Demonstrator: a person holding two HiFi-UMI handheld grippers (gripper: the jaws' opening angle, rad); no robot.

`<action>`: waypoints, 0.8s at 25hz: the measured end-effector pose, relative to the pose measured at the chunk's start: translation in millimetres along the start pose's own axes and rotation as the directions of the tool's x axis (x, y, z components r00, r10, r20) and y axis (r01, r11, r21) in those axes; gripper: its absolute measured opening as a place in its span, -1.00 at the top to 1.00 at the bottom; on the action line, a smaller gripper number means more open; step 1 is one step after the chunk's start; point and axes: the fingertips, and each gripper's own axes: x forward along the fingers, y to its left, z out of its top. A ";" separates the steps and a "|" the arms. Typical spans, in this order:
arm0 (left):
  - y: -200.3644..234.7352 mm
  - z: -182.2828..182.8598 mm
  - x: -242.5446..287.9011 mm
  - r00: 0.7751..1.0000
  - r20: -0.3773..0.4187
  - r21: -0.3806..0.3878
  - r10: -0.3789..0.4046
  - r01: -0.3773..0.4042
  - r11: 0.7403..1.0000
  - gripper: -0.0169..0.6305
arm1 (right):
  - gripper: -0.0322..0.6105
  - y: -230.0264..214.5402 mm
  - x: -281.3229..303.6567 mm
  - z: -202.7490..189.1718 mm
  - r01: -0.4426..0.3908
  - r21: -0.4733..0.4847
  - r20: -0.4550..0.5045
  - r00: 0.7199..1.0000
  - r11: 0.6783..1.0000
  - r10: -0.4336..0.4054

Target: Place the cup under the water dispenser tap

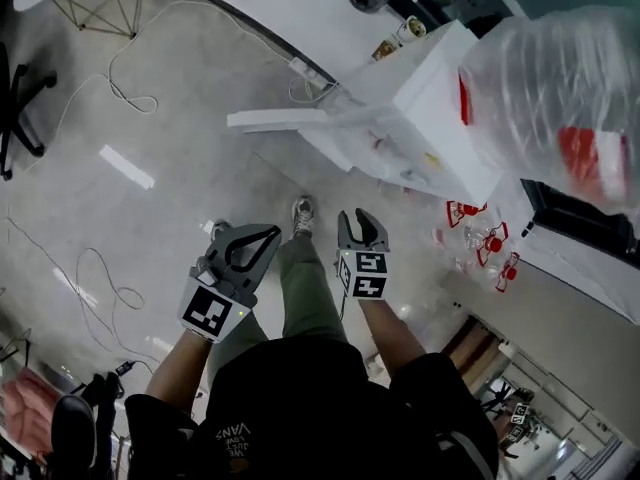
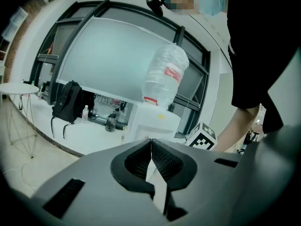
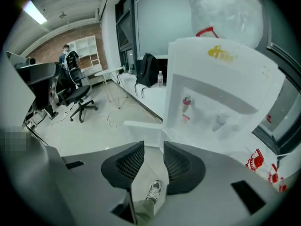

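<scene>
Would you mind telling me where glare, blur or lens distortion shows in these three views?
Head view: lamp glare streaks the glossy floor, and the water bottle looks smeared. Left gripper view: dark vignetted corners, bowed window frames. Right gripper view: fisheye bends the water dispenser.

Water dispenser [image 3: 221,93]: white, small yellow mark on top, one red tap.
Bottle [image 2: 164,74]: clear, red label and collar.
Left tool [image 2: 151,142], right tool [image 3: 154,145]: grey shells, black cross-hatched pads, black-and-white square markers.
Backpack [image 2: 66,102]: black.
Trousers [image 1: 305,288]: olive.
Cups [image 1: 492,244]: white, red print.
Floor [image 1: 170,118]: pale grey.
</scene>
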 end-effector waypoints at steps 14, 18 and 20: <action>95.1 -157.1 48.7 0.999 -0.053 -0.060 0.013 -0.016 0.998 0.89 | 0.56 -19.0 220.1 -97.4 0.102 -0.235 -0.168 0.975 0.967 -0.143; 116.6 -207.4 55.2 0.997 -0.079 -0.095 0.021 -0.029 0.995 0.89 | 0.56 -39.3 274.9 -141.6 0.135 -0.266 -0.232 0.952 0.954 -0.199; 129.1 -235.2 60.5 0.995 -0.093 -0.112 0.027 -0.037 0.993 0.89 | 0.56 -52.3 305.0 -162.7 0.156 -0.297 -0.257 0.937 0.942 -0.236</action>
